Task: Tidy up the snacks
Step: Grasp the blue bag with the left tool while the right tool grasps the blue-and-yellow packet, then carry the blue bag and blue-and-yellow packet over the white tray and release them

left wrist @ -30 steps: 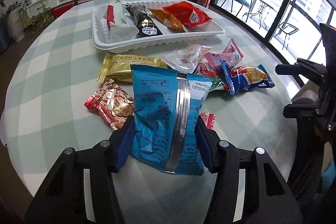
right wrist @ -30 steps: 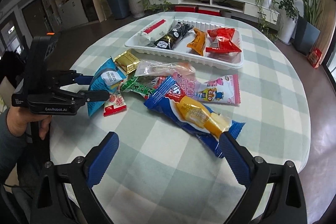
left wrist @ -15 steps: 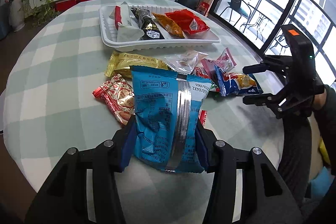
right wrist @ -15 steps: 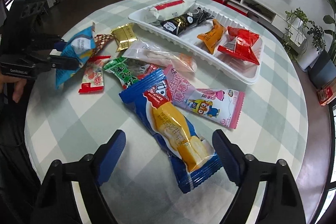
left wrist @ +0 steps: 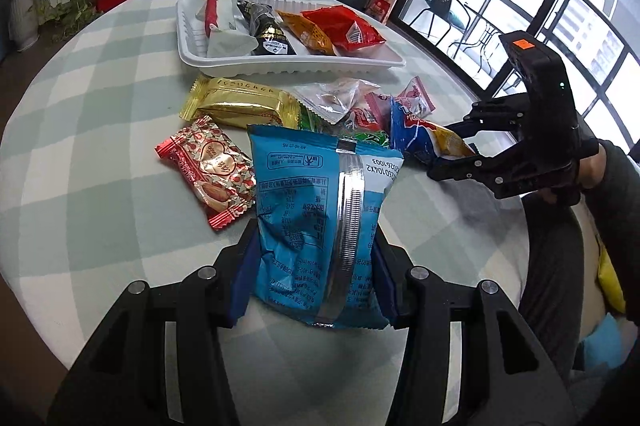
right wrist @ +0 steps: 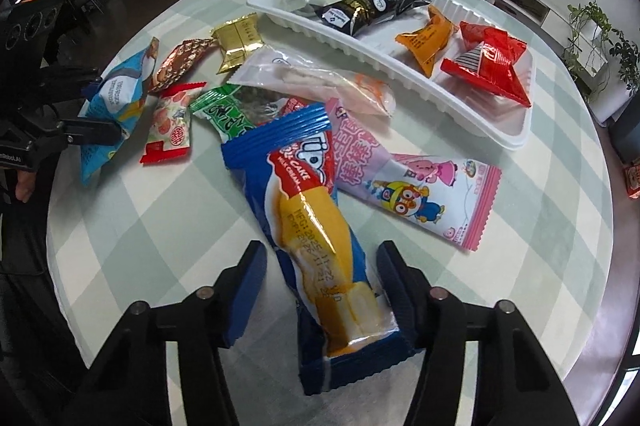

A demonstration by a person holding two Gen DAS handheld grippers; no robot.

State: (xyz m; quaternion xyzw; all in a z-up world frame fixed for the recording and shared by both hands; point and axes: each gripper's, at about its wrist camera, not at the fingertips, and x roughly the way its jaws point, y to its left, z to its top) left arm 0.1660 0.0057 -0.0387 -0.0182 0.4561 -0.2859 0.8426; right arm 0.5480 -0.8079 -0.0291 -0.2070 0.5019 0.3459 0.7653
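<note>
glossy foil snack packets [right wrist: 320, 238], ribbed white plastic tray [right wrist: 360, 38].

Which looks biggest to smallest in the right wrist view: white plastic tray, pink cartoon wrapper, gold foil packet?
1. White plastic tray
2. Pink cartoon wrapper
3. Gold foil packet
The tray and gold packet lie farther away, so true sizes are unsure.

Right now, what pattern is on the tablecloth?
Pale green and white checks on the tablecloth, clearest in the right wrist view.

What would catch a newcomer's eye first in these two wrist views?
The crinkled light-blue foil snack bag fills the left wrist view, clamped in the left gripper. In the right wrist view, the right gripper straddles a long blue-and-yellow roll cake packet, its jaws having just been closing, a gap still showing on one side. Behind sits the white ribbed plastic tray holding four snacks.
</note>
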